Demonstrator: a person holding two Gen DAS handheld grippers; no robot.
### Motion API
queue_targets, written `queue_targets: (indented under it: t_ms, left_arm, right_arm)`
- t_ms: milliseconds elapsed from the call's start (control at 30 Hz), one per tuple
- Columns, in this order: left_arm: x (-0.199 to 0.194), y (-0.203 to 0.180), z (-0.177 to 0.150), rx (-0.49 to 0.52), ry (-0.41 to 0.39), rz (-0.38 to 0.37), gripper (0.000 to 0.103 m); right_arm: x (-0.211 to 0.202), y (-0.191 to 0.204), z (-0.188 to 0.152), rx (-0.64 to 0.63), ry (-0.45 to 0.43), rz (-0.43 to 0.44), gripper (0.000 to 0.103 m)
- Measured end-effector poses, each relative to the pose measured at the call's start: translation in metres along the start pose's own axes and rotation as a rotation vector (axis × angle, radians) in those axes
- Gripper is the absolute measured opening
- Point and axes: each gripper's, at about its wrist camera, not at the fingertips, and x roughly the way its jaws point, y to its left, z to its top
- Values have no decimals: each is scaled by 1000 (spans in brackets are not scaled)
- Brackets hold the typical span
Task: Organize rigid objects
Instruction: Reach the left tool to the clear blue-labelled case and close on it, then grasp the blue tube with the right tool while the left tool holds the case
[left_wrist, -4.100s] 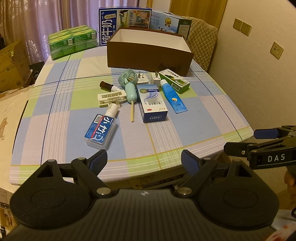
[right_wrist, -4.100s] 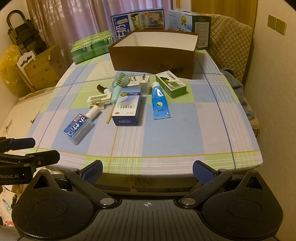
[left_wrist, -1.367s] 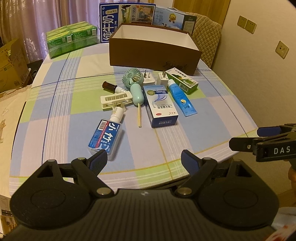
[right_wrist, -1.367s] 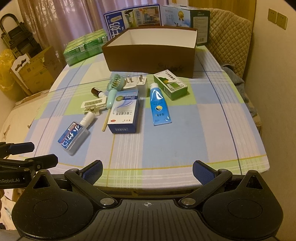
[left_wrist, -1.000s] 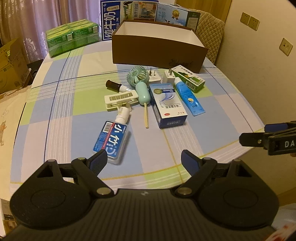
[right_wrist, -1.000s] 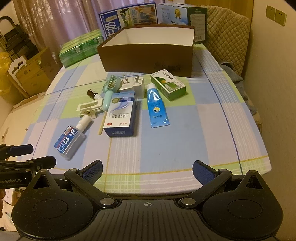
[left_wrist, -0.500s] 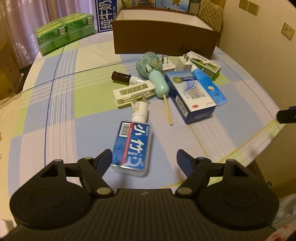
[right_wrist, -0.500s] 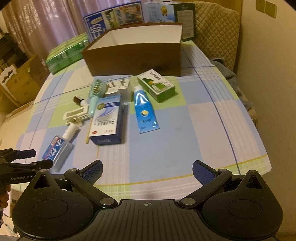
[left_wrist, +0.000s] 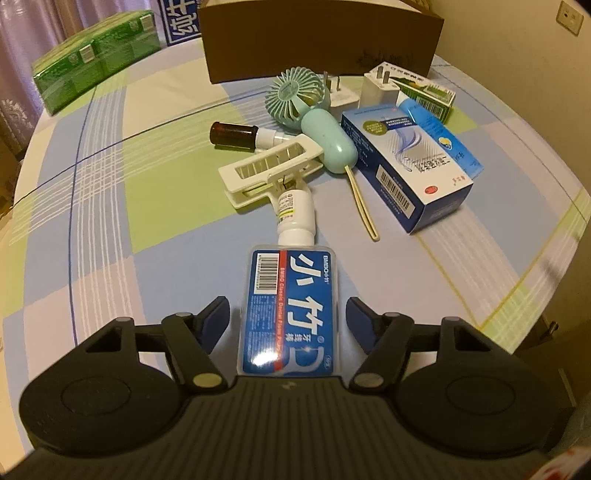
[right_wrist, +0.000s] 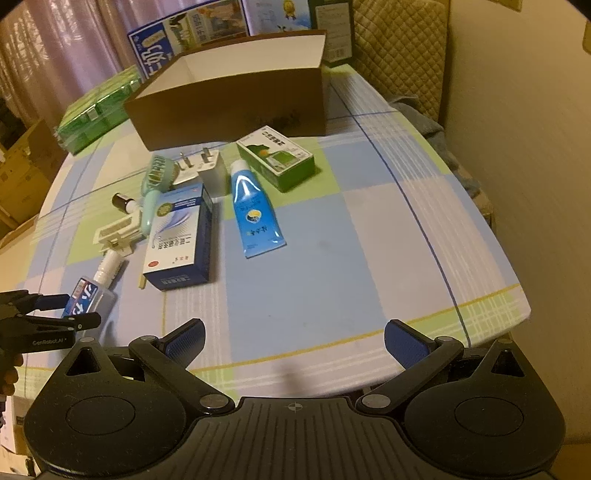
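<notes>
A clear floss-pick case with a blue label (left_wrist: 290, 310) lies on the checked tablecloth between the fingers of my open left gripper (left_wrist: 288, 319); the pads stand apart from its sides. It also shows in the right wrist view (right_wrist: 86, 297), with the left gripper (right_wrist: 68, 308) around it. Beyond it lie a white bottle (left_wrist: 295, 214), cream clip (left_wrist: 271, 171), brown vial (left_wrist: 234, 134), mint fan (left_wrist: 312, 112), blue box (left_wrist: 406, 162), blue tube (right_wrist: 255, 210), green box (right_wrist: 275, 157) and chargers (right_wrist: 207, 168). My right gripper (right_wrist: 293, 338) is open and empty over the table's near edge.
An open brown cardboard box (right_wrist: 236, 96) stands at the back of the table. Green packs (left_wrist: 92, 55) lie at the back left, milk cartons (right_wrist: 184, 27) behind the box. A quilted chair (right_wrist: 399, 48) and wall are on the right.
My left gripper has moved forward and down so the floss-pick case now lies between its fingers. My right gripper has moved forward a little over the table edge.
</notes>
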Motion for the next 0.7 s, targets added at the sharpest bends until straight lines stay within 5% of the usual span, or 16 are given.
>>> queue_targets:
  t_ms: [200, 700]
  left_arm:
    - [11, -2, 3, 16, 17, -7, 53]
    - [-25, 3, -11, -50, -60, 20, 52]
  right_arm:
    - [3, 2, -2, 13, 1, -10, 101]
    - [9, 23, -2, -68, -43, 36, 98]
